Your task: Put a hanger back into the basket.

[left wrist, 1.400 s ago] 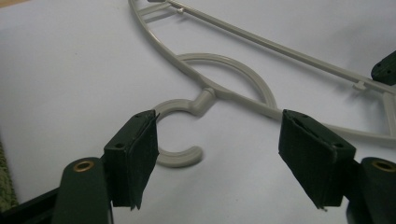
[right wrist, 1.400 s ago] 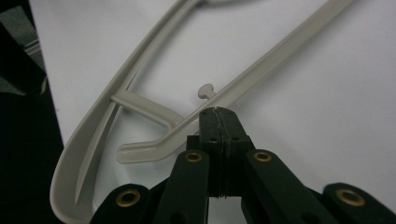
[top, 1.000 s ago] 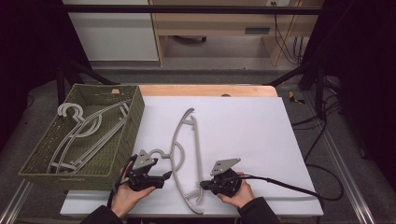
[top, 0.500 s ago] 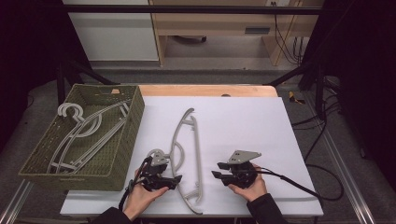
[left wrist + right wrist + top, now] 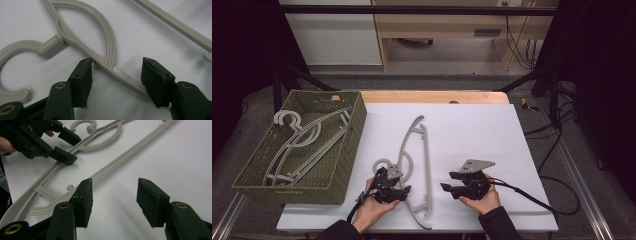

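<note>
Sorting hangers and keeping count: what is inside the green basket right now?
The green basket holds grey plastic hangers, at least two, stacked and overlapping. Anything beneath them, or behind the near wall, is covered.

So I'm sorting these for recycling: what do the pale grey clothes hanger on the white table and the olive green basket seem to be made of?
The pale grey clothes hanger looks like moulded plastic, smooth with a slight sheen: ribbed edges and a moulded neck joint show in the left gripper view. The olive green basket looks woven, matte and ribbed along its walls; whether fibre or plastic cord, I cannot tell.
</note>
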`<state>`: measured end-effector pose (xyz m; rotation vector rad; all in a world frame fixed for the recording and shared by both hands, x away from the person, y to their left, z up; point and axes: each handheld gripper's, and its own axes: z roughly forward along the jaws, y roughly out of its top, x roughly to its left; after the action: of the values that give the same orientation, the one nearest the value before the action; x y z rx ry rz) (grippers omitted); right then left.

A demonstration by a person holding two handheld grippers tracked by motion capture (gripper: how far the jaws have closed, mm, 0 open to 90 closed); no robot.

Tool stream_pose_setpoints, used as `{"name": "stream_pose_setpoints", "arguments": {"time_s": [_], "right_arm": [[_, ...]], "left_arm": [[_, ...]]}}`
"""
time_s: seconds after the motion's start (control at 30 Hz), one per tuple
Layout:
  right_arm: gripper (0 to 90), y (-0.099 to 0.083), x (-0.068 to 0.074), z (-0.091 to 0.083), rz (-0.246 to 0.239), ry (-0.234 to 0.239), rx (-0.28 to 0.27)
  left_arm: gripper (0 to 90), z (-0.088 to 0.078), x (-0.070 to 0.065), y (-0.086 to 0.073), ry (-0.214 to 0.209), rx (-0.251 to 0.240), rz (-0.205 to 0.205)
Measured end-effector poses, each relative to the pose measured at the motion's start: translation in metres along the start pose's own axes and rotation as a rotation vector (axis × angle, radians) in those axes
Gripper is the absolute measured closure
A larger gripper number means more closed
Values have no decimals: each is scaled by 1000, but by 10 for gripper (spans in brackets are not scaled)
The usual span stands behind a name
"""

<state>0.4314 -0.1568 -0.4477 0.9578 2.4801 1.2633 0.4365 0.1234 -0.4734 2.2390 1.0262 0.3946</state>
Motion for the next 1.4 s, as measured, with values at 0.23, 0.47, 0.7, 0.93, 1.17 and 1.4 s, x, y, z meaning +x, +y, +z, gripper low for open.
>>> {"name": "stream_pose_setpoints", "arguments": {"time_s": [0.23, 0.47, 0.7, 0.93, 1.17, 1.4], "right_arm": [[481, -2, 2, 4, 10, 6, 14], [479, -5, 5, 8, -2, 25, 25], [431, -4, 4, 5, -11, -2, 24], [394, -3, 4, 2, -13, -31, 23], [366, -2, 2, -2, -16, -56, 13], [360, -3, -1, -6, -1, -56, 6]], "left_arm": [[509, 5, -2, 10, 16, 23, 23], [522, 4, 3, 11, -18, 39, 19], [495, -3, 5, 4, -79, 21, -73], [372, -12, -21, -8, -45, 42, -20], [397, -15, -21, -10, -27, 68, 21], [501, -30, 4, -19, -36, 123, 16]]}}
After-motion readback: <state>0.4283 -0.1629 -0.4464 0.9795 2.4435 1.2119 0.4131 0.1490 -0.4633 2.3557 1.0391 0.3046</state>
